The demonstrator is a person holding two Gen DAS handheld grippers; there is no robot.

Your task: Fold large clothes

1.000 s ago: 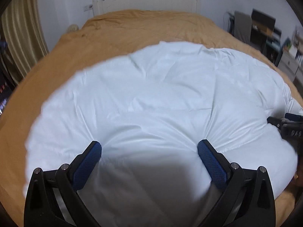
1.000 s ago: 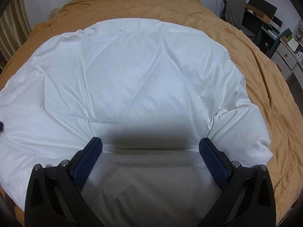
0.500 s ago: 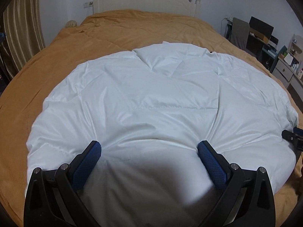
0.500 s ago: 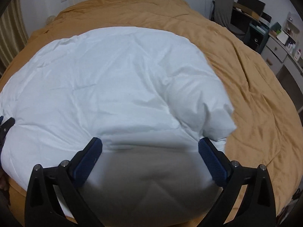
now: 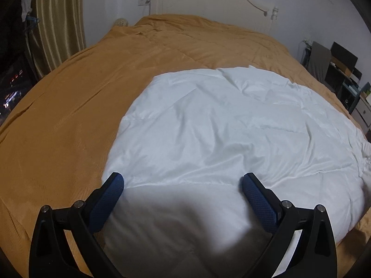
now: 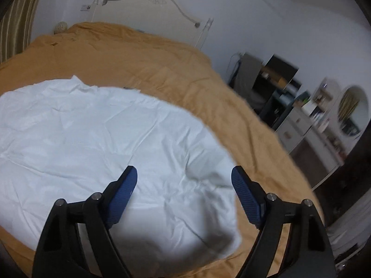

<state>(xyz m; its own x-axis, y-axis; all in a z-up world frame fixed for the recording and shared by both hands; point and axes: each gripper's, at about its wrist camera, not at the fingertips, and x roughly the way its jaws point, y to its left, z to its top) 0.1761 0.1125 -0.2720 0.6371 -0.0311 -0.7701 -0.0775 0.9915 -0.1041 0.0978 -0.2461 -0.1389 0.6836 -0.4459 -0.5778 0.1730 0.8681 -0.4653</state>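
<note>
A large white padded garment lies spread on the bed's orange cover. My left gripper is open, its blue pads wide apart low over the garment's near left part, with cloth below and between them but not pinched. In the right wrist view the garment fills the lower left, its near right corner lying flat. My right gripper hangs above that corner. Its jaws are closing but stand well apart, and nothing is pinched between them. Neither gripper shows in the other's view.
The white headboard stands at the far end of the bed. A striped curtain hangs on the left. Right of the bed are a dark cluttered desk and a white dresser with a round mirror.
My right gripper has lifted off the garment and tipped upward, its jaws narrower than before. My left gripper has slid to the garment's left edge. The right gripper has left the left wrist view.
</note>
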